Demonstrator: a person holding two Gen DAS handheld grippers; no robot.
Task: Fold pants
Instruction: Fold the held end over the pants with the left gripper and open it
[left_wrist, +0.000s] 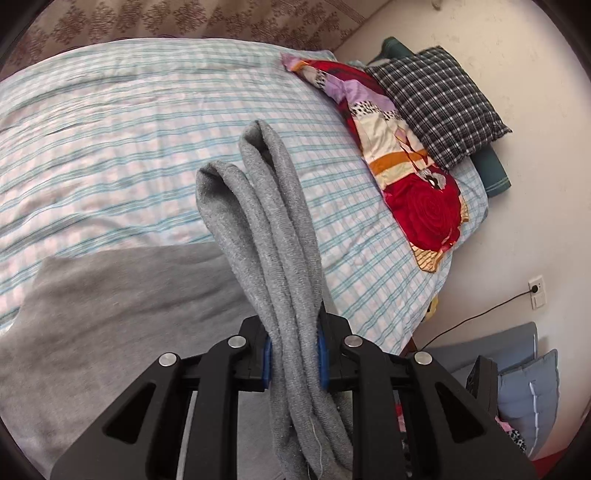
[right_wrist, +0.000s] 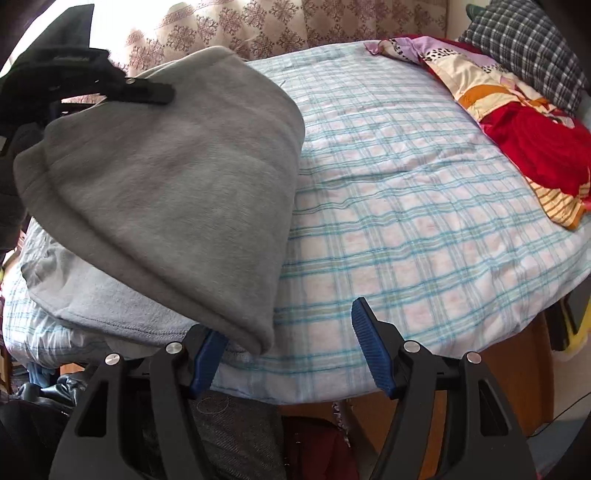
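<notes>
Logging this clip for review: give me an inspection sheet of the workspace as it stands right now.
Surface: bed with blue-and-white checked sheet, wrinkled.
Job's things: grey fleece pants, partly lifted over the bed; bunched layers clamped.
Clutter: red floral quilt and dark plaid pillow at the bed's far side.
Grippers: left gripper shut on the pants; right gripper open, its left finger beside a pants edge.
Cables: black cord to wall socket.
Surroundings: patterned curtain, blue-grey cushions on the floor.
</notes>
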